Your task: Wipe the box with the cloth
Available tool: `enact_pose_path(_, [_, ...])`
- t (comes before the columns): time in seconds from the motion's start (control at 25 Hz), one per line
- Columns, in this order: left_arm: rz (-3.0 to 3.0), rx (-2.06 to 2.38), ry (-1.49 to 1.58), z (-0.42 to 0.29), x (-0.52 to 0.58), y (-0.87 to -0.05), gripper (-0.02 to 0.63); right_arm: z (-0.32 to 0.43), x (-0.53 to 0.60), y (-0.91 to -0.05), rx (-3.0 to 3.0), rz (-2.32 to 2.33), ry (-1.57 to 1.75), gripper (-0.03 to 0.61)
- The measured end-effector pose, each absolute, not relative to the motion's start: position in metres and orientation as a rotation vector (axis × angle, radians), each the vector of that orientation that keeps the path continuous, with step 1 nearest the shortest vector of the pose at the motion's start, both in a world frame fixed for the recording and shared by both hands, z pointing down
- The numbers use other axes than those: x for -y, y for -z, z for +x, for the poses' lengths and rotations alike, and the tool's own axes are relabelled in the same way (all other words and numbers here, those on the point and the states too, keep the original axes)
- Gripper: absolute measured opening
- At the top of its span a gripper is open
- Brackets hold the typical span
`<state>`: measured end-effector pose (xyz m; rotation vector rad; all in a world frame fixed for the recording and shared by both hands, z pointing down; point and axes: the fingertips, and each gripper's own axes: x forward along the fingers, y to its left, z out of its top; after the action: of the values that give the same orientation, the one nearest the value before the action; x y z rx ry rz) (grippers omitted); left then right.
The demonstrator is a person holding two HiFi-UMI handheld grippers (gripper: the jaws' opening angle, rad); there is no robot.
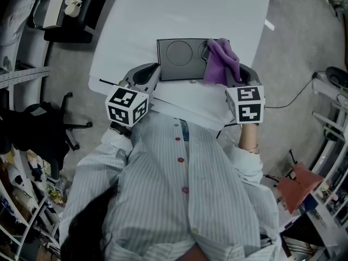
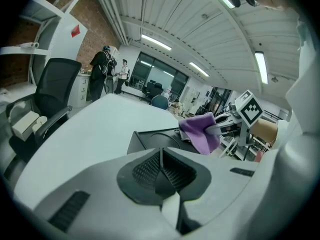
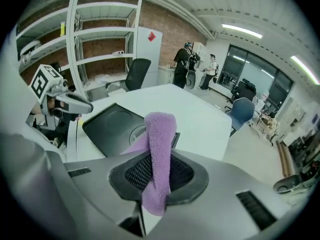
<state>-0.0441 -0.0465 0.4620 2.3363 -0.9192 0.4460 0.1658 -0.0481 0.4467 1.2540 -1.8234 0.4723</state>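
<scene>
The person's striped button-front shirt fills the near foreground and hides the table edge below it. Each gripper carries a cube of black-and-white square markers. The left gripper sits just beside the near left corner of the flat dark grey box with a circle pressed into its lid; its jaws are pressed together with nothing between them. The right gripper has its jaws clamped on the fuzzy purple cloth, which drapes over the box's right end and covers that part of the lid. The box lies on the white table, near the person's side. Beyond stand a black office chair, white shelving against a brick wall, and two people standing, too small to make out.
</scene>
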Motion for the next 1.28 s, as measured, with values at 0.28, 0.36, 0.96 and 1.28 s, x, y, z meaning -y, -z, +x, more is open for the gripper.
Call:
enact_pose_path(0.28, [2.44,0.946,-0.345,-0.036,0.067,-0.417,0.011,0.152,0.072,-0.394,1.974,1.385,-0.4,0.055])
enact_pose_path(0.36, [2.47,0.945,-0.317,-0.031,0.073,-0.402,0.011,0.147,0.079,-0.377,2.029,1.426,-0.386,0.055])
enact_pose_path(0.96, [2.68,0.909,-0.067,0.005,0.106,-0.287,0.009,0.116,0.105,-0.273,2.368,1.611,-0.254,0.055])
enact_pose_path(1.28, [2.743,0.912,-0.024,0.015,0.11,-0.255,0.009,0.115,0.102,-0.256,2.421,1.604,-0.231,0.055])
